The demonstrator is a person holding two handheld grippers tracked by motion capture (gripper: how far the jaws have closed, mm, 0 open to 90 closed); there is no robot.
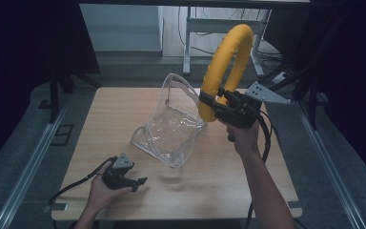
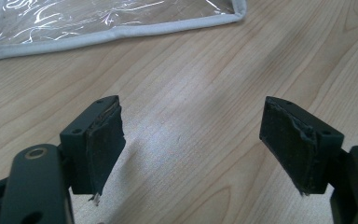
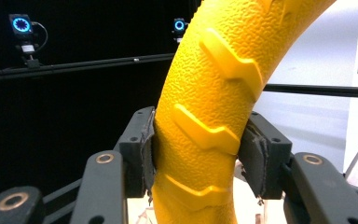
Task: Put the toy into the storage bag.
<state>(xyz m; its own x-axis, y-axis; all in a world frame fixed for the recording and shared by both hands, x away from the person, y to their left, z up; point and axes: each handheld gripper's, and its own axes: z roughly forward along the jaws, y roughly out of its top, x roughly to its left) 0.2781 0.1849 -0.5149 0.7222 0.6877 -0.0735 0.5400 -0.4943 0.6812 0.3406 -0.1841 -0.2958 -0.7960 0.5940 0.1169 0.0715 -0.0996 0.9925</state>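
Observation:
A big yellow ring (image 1: 225,62) with raised chevron treads is held upright above the table's right side, my right gripper (image 1: 213,101) shut on its lower part. In the right gripper view both pads (image 3: 148,151) press the yellow ring (image 3: 209,112) from either side. A clear plastic pouch (image 1: 171,124) with a pale trimmed edge stands open at the table's centre, just left of the ring. My left gripper (image 1: 140,183) rests low near the front left of the table, jaws open and bare. Its own view has the left gripper (image 2: 193,149) over bare wood, the pouch's edge (image 2: 112,32) beyond.
The wooden table (image 1: 124,105) has bare room around the pouch. Metal rails (image 1: 28,162) run along both sides on the floor. A white frame stand (image 1: 190,33) stands beyond the far edge. Cables trail from both grippers.

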